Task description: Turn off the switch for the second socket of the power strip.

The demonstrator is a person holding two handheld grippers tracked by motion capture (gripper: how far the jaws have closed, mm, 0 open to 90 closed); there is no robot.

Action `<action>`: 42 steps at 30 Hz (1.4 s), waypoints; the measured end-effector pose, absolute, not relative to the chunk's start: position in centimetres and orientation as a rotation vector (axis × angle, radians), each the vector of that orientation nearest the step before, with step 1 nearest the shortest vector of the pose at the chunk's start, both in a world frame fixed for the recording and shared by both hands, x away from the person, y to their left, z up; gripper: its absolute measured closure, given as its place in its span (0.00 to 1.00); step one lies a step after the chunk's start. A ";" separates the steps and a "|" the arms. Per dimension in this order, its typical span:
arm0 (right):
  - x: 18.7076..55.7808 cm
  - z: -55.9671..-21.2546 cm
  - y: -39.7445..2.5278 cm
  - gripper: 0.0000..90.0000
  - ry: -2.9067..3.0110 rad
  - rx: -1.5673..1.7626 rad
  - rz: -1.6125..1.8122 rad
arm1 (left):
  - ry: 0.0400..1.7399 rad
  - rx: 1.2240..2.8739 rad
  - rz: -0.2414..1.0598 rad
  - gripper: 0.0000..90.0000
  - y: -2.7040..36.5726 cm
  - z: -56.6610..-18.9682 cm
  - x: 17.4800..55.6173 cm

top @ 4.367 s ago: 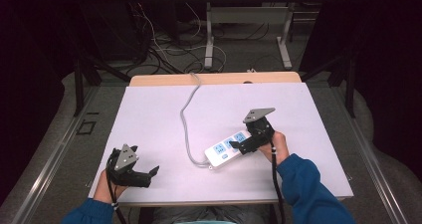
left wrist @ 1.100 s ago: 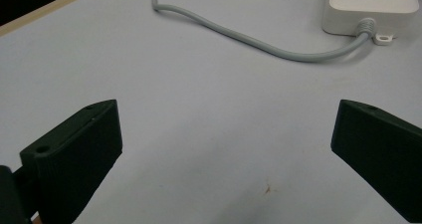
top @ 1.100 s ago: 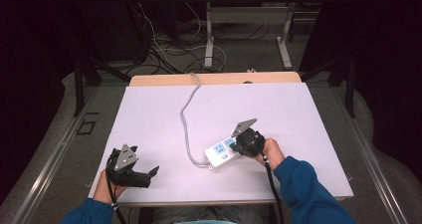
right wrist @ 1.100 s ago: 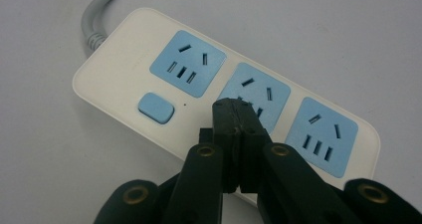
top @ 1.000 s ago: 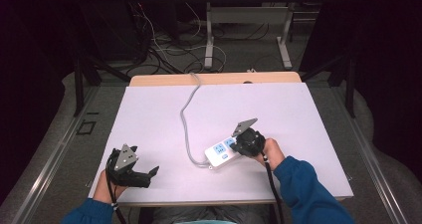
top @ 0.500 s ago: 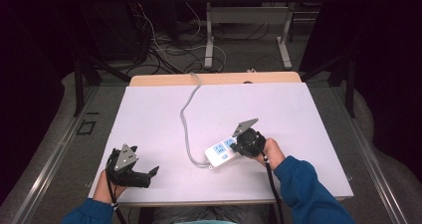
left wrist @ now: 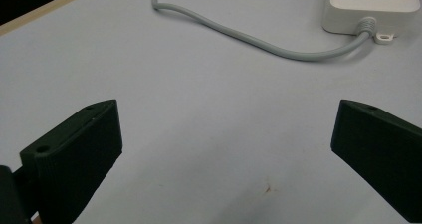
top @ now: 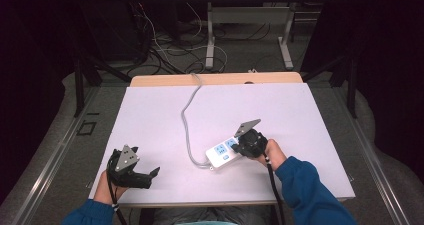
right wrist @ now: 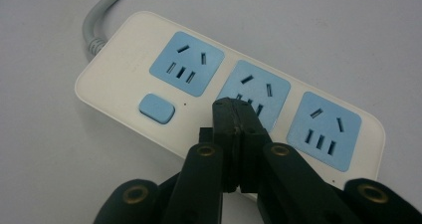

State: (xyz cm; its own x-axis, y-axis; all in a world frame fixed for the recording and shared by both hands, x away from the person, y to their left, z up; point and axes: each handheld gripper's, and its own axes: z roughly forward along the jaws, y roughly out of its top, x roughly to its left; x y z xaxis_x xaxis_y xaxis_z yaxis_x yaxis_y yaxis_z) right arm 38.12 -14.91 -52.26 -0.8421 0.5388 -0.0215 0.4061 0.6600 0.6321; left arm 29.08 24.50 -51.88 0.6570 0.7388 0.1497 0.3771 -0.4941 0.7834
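I can read no text, brand or number anywhere; faint embossed marks on the white plastic power strip with blue sockets (right wrist: 234, 99) stay illegible.

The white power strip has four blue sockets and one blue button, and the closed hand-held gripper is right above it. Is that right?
Not quite. The power strip has three blue sockets, not four, as the right gripper view shows. The rest holds: one blue button, and the closed right hand-held gripper right above it.
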 end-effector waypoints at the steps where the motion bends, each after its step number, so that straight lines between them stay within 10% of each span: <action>1: 38.1 -52.3 -14.9 1.00 2.671 0.772 0.944 | 0.861 2.125 0.619 0.00 24.5 -51.9 29.1; 42: 37.9 -52.2 -14.6 1.00 2.656 0.782 0.916 | 0.866 2.120 0.624 0.00 24.4 -51.9 29.1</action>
State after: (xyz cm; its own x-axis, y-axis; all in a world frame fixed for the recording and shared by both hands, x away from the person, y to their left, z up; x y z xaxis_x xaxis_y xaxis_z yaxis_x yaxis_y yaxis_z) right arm 37.94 -14.65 -52.25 -0.8329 0.5521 -0.0369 0.4119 0.6632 0.6249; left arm 29.07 24.44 -51.90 0.6526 0.7427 0.1500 0.3776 -0.4904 0.7855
